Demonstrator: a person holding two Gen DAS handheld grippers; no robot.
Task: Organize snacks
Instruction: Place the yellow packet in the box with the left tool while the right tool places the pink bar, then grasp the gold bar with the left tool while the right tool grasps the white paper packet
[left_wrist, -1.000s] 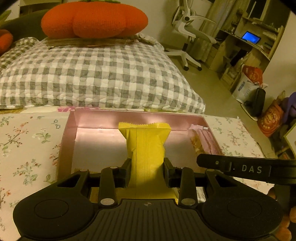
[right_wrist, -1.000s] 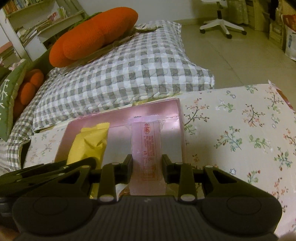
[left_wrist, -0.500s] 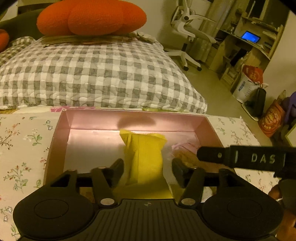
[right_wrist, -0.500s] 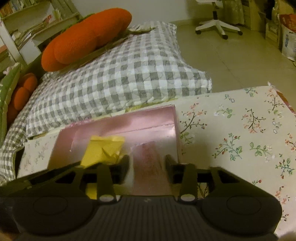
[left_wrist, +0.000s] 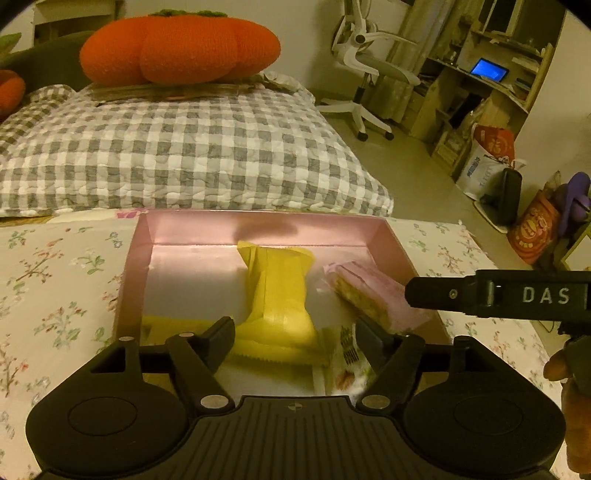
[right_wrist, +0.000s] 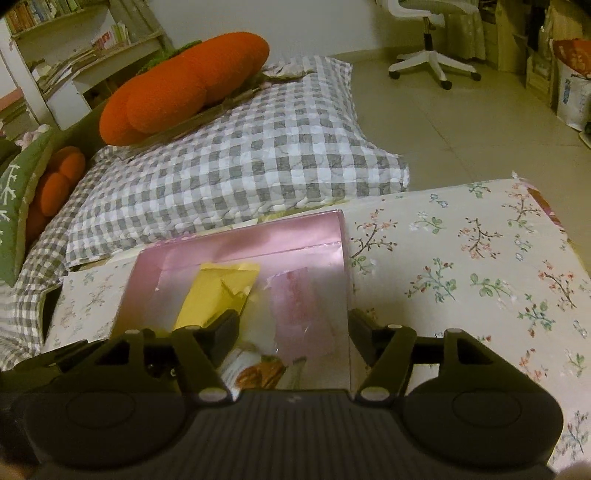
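A pink box (left_wrist: 258, 229) (right_wrist: 240, 247) stands open on the flowered cloth. Inside it a yellow snack packet (left_wrist: 277, 291) (right_wrist: 218, 291) lies beside a pink wafer packet (left_wrist: 369, 291) (right_wrist: 299, 310). A white packet with nut pictures (left_wrist: 347, 362) (right_wrist: 258, 369) lies at the box's near end. My left gripper (left_wrist: 295, 332) hovers over the yellow packet, its jaws opening, pads clear of it. My right gripper (right_wrist: 291, 328) hangs over the pink packet, jaws opening too, touching nothing. The right gripper's black side (left_wrist: 498, 295) crosses the left wrist view at the right.
A grey checked quilt (left_wrist: 184, 155) (right_wrist: 236, 162) with an orange pumpkin cushion (left_wrist: 177, 48) (right_wrist: 184, 88) lies beyond the box. The flowered cloth (right_wrist: 461, 266) stretches right of the box. A white office chair (left_wrist: 365, 66) and shelves stand further back. A hand (left_wrist: 569, 406) shows at the right edge.
Both grippers have let go: the yellow packet and the pink packet now lie in the box. Both pairs of jaws have spread and drawn back slightly.
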